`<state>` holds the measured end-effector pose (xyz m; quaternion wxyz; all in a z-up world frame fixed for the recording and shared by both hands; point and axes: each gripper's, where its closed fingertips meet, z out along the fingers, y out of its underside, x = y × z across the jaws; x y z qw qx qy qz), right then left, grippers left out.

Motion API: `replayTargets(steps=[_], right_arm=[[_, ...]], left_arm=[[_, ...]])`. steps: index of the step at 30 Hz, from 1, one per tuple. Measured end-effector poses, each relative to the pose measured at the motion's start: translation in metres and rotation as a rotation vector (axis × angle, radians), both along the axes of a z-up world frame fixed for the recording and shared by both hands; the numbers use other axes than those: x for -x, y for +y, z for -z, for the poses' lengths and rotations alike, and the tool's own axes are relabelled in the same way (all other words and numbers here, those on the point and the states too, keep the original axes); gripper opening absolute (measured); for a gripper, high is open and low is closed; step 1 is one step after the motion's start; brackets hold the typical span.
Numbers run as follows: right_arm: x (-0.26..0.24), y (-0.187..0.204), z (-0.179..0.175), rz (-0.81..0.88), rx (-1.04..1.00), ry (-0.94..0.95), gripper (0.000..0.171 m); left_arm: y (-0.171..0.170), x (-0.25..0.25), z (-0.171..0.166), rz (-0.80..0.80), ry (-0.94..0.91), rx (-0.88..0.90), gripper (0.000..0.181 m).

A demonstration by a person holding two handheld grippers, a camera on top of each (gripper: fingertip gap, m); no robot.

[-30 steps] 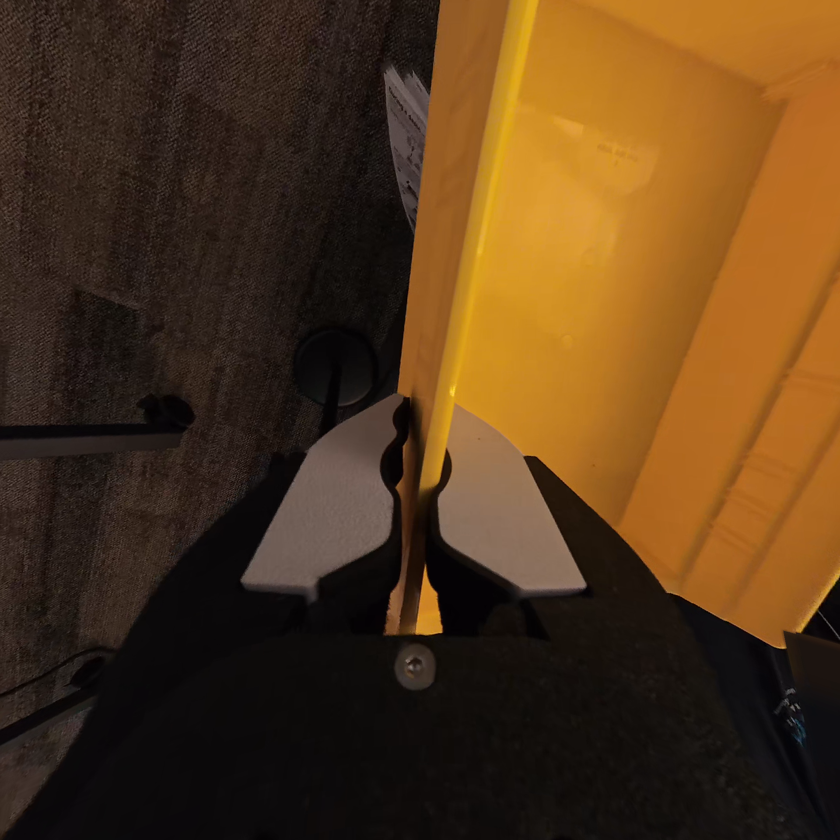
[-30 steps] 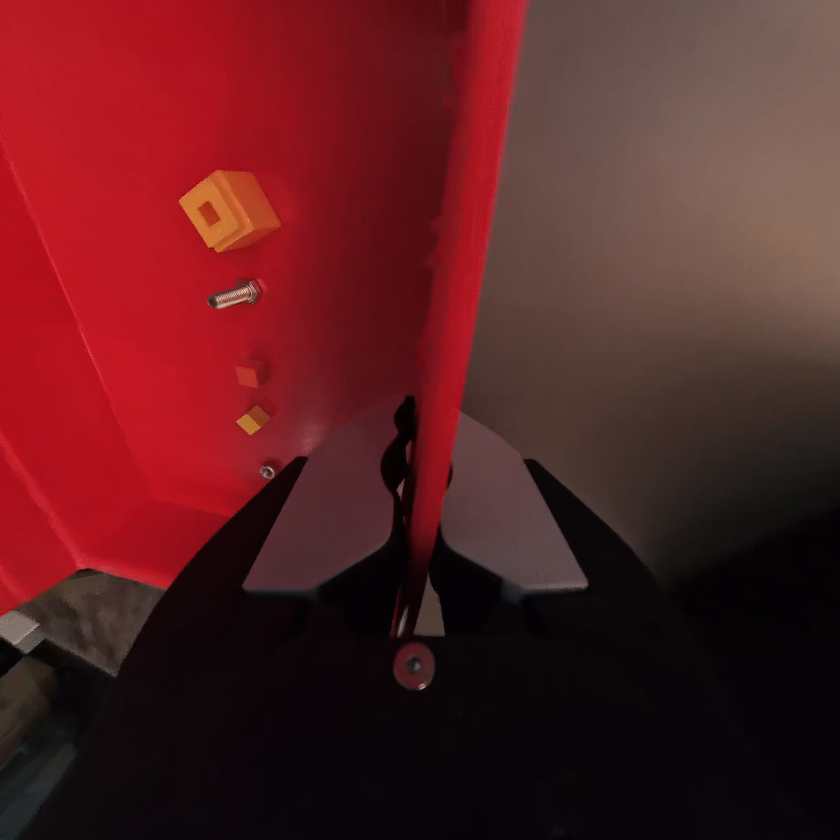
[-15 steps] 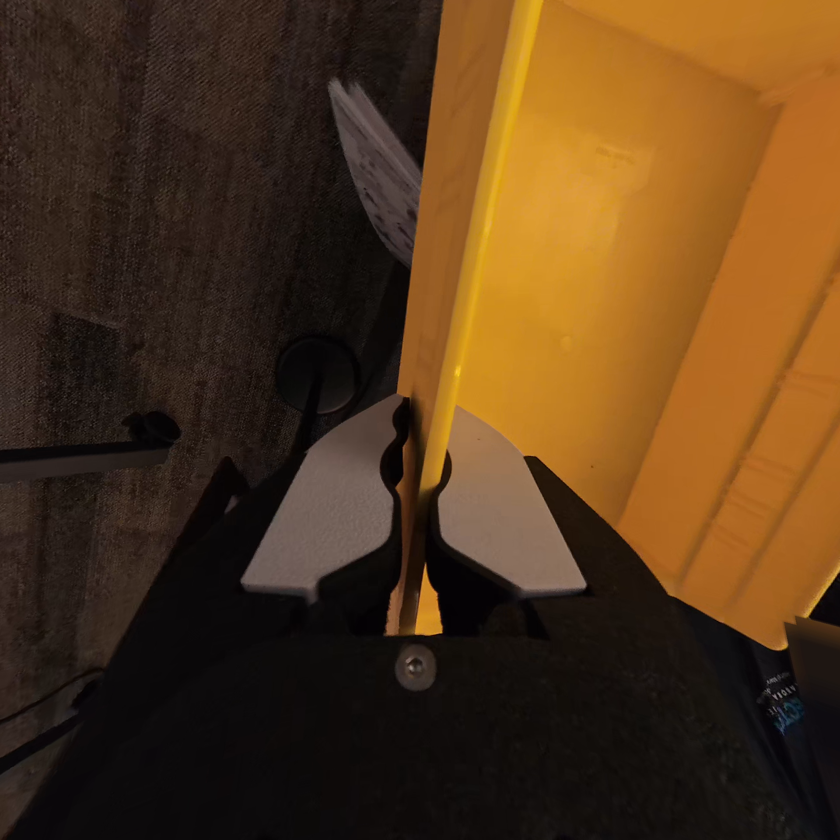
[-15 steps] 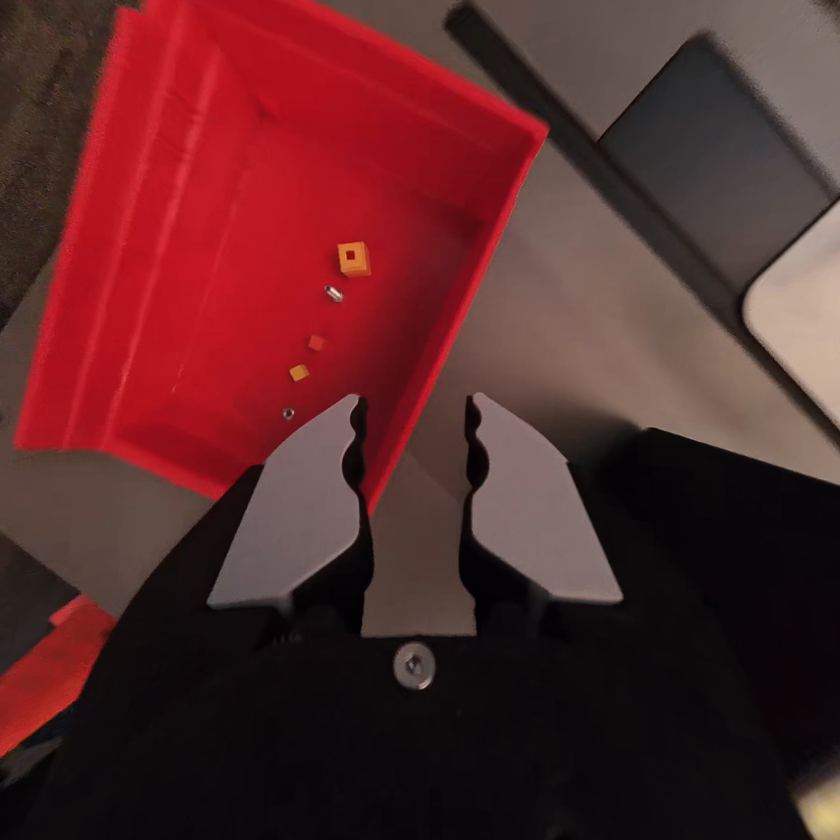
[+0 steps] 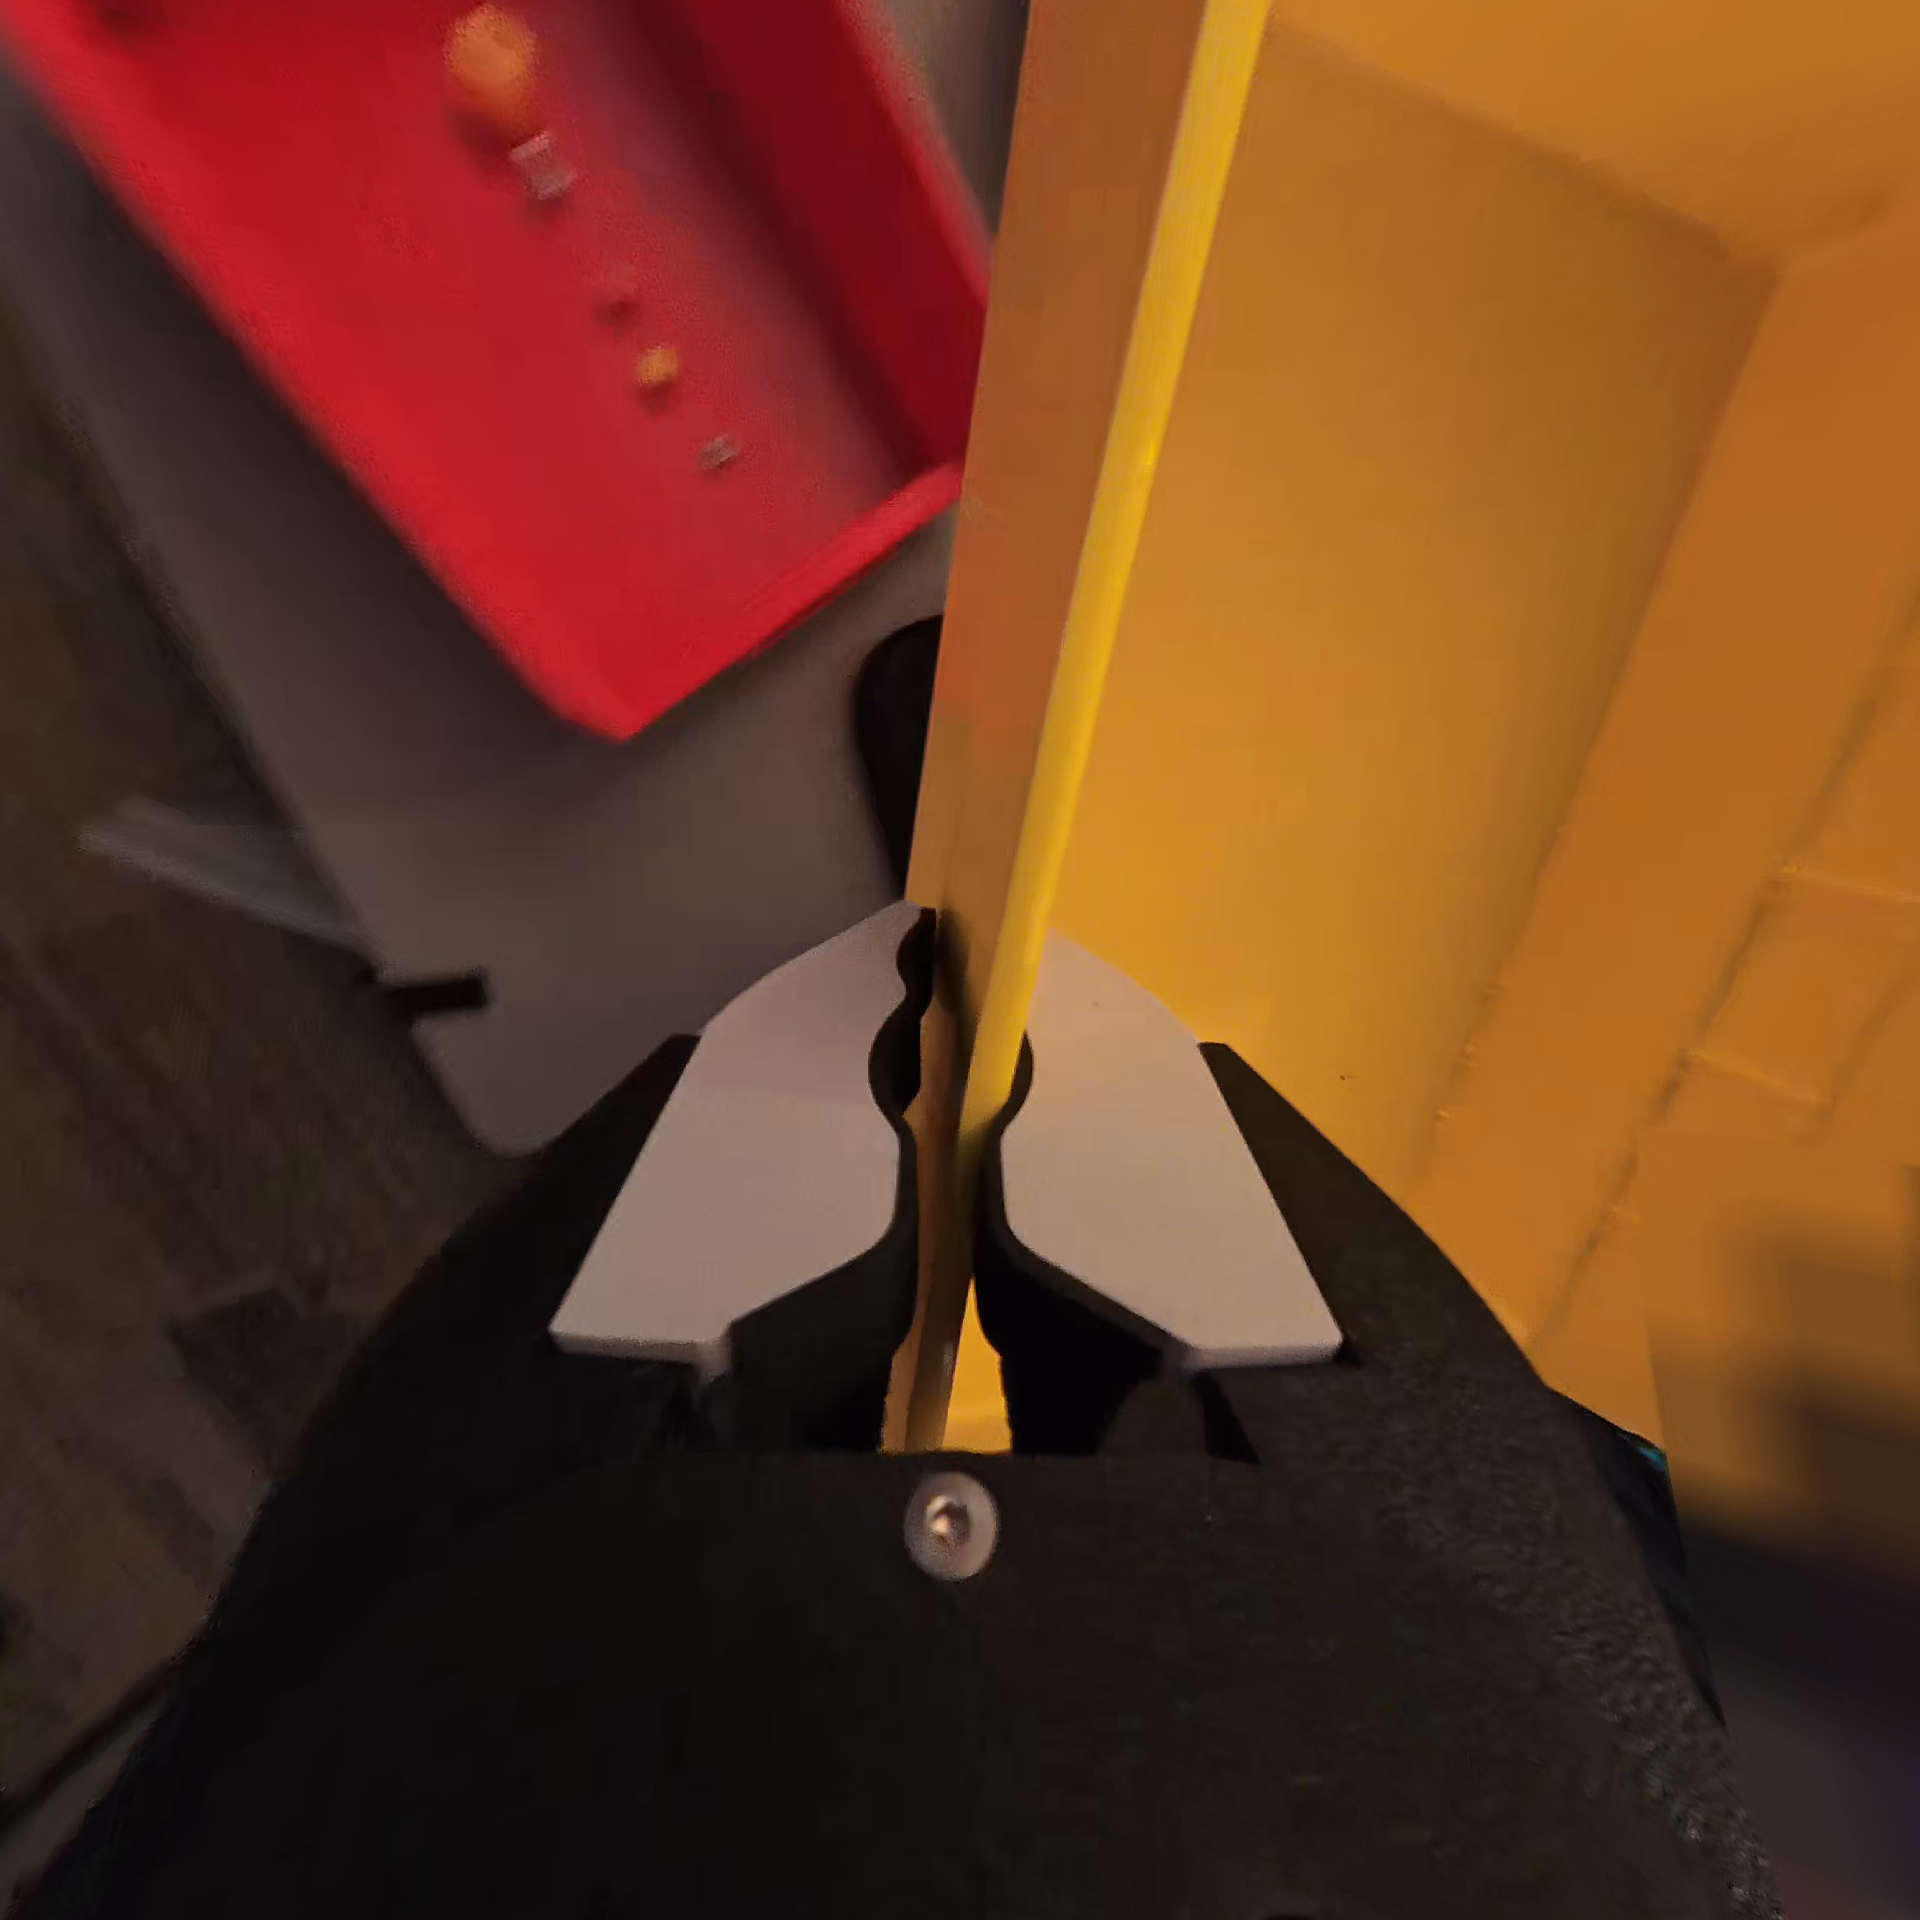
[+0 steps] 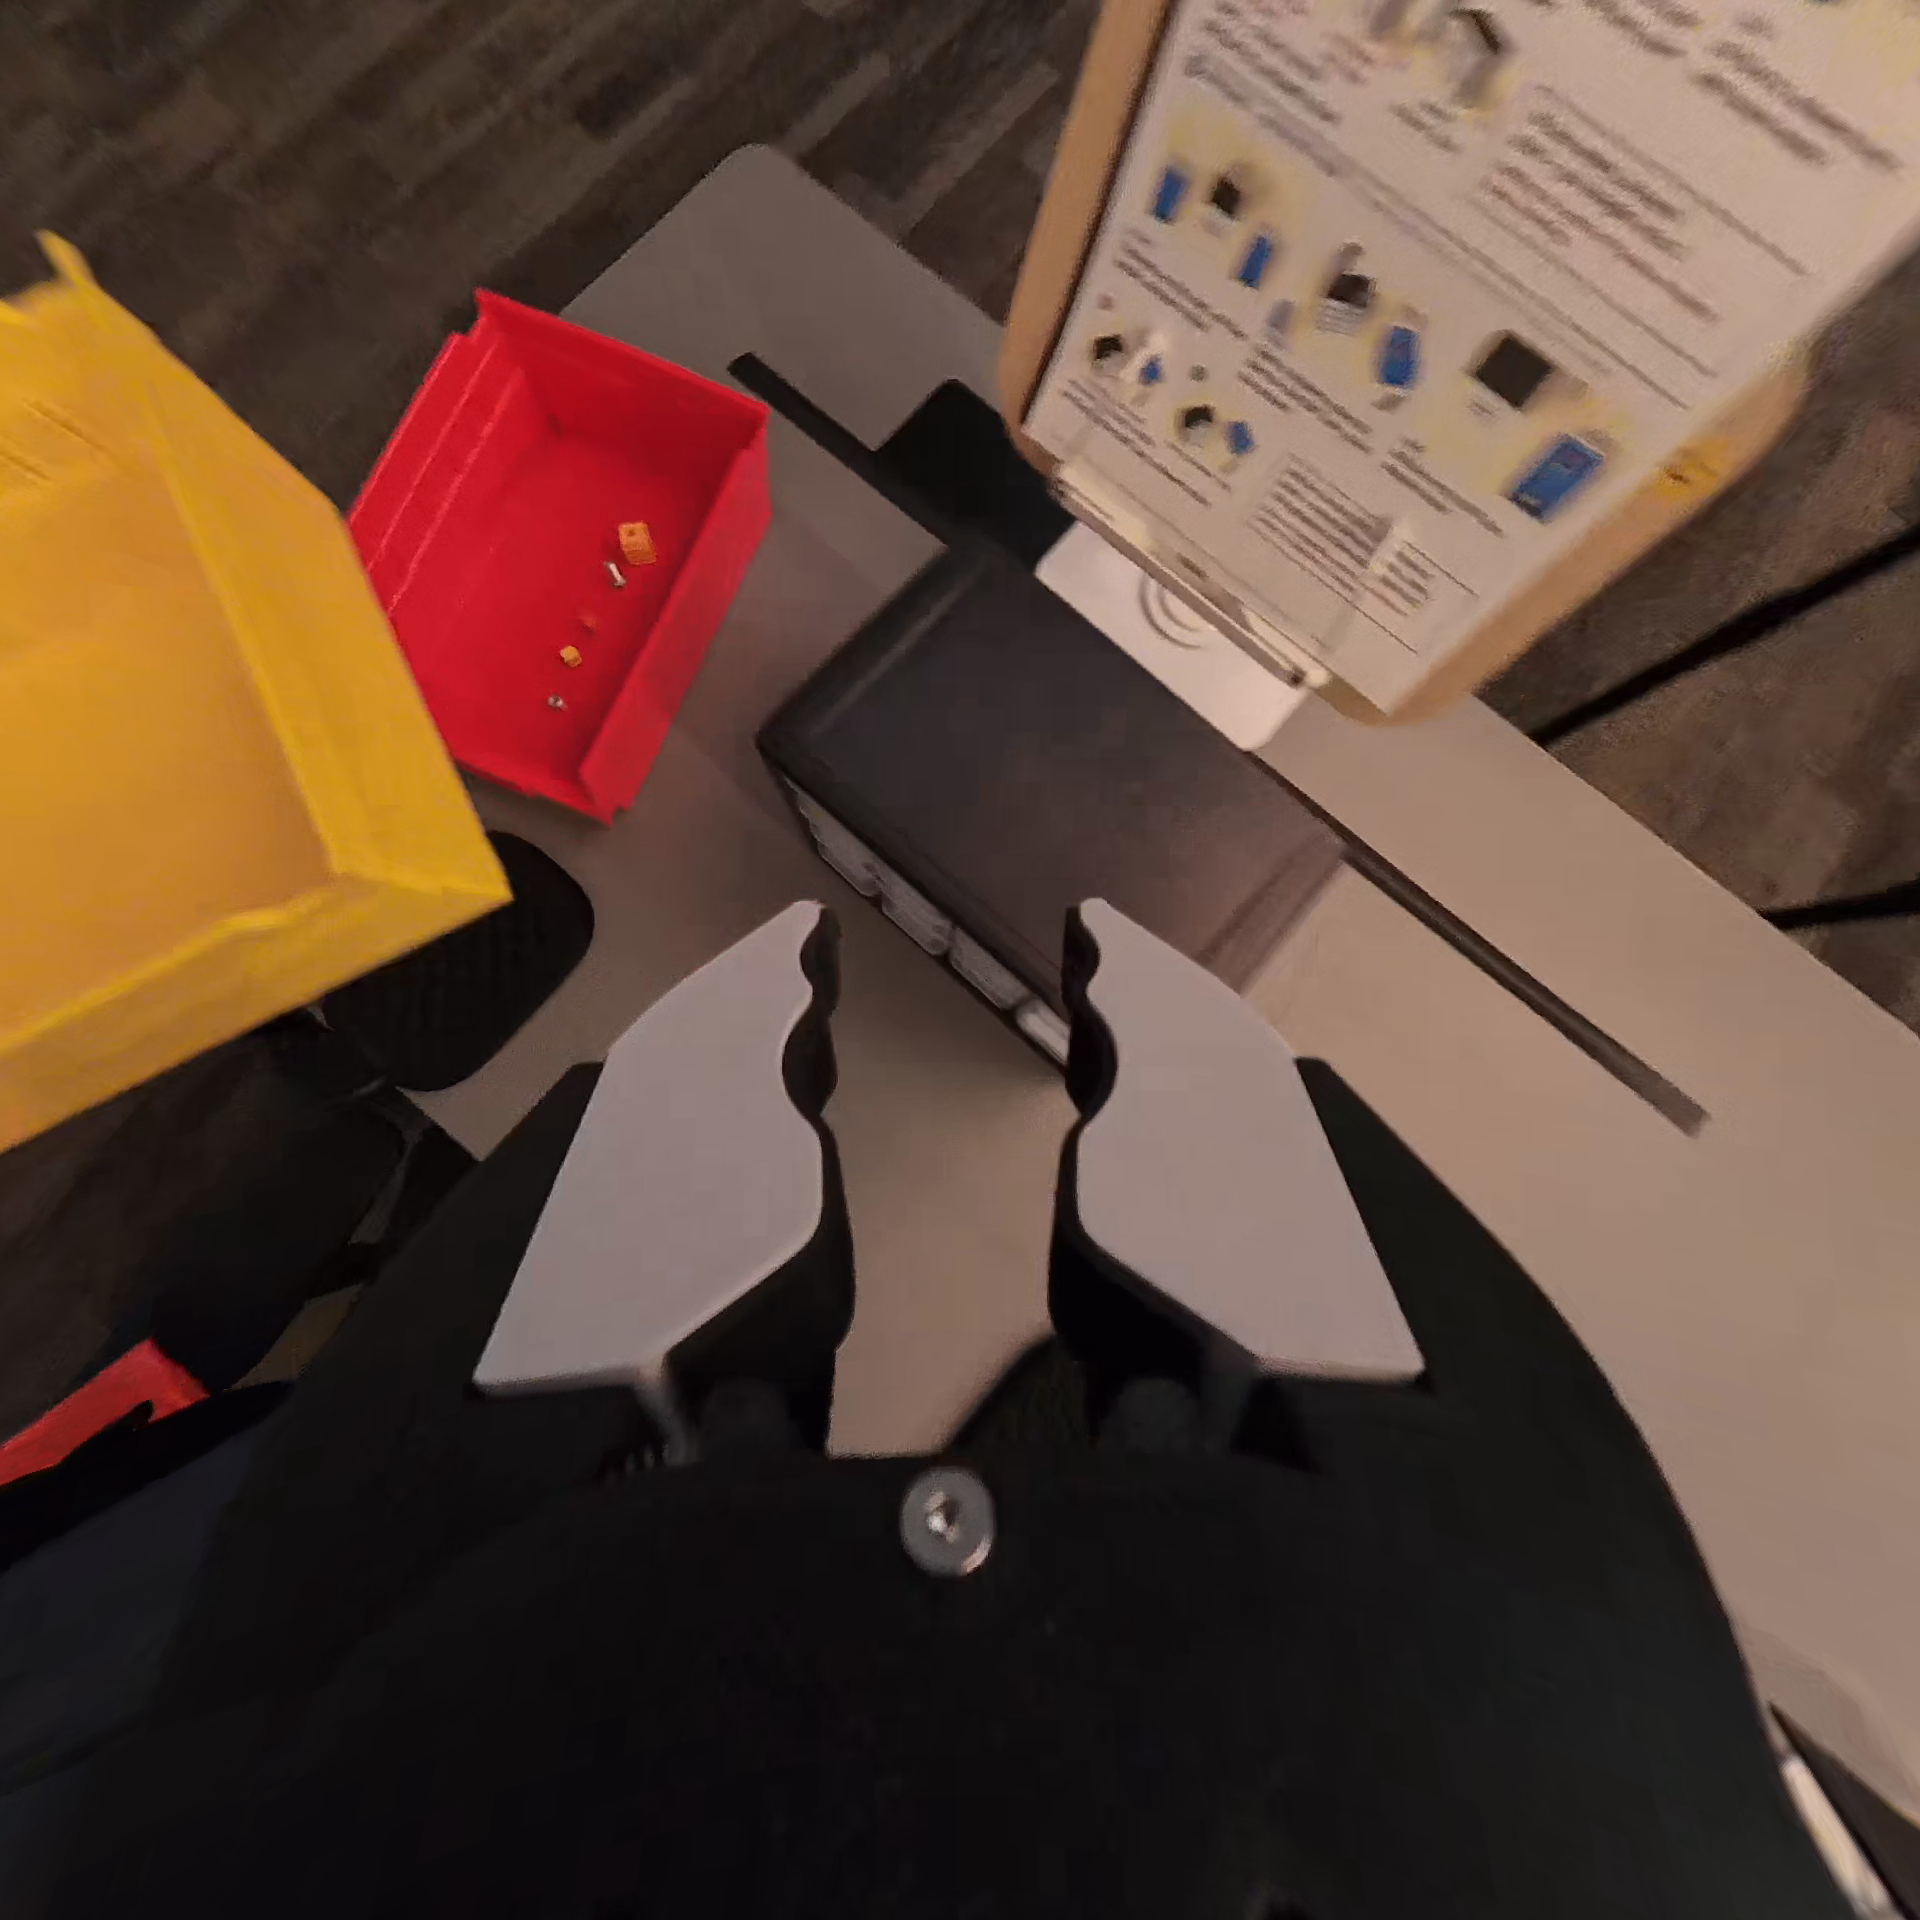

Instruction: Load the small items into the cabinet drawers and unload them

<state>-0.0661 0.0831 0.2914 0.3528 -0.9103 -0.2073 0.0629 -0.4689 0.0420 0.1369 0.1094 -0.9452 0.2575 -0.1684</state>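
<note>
My left gripper is shut on the side wall of an empty yellow bin and holds it in the air. The bin also shows at the left of the right wrist view. A red bin sits on the grey table with several small items in it: an orange cube, a bolt and smaller bits. It shows blurred in the left wrist view. My right gripper is open and empty above the table. A black drawer cabinet stands just ahead of it.
A clipboard with a printed sheet stands on a white base at the table's far side. A black slot runs across the table. Dark carpet lies beyond the table edge. A red object shows at the lower left. My hands' fingertips stand some 45 cm from each other. From my right tips it is roughly 25 cm to the black drawer cabinet; from my left, 45 cm.
My right gripper let go of the red bin's wall, opened and pulled up and back. My left gripper moved the yellow bin over the table, beside the red bin.
</note>
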Motion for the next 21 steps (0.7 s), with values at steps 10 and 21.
replayTargets(steps=[10, 21], right_arm=[[-0.179, -0.14, -0.052, 0.262, -0.067, 0.123, 0.042], [-0.279, -0.218, -0.002, 0.379, -0.012, 0.124, 0.043]], left_arm=[[-0.028, -0.374, 0.008, 0.473, -0.159, 0.015, 0.007], [-0.054, -0.575, 0.085, 0.384, -0.179, 0.055, 0.005]])
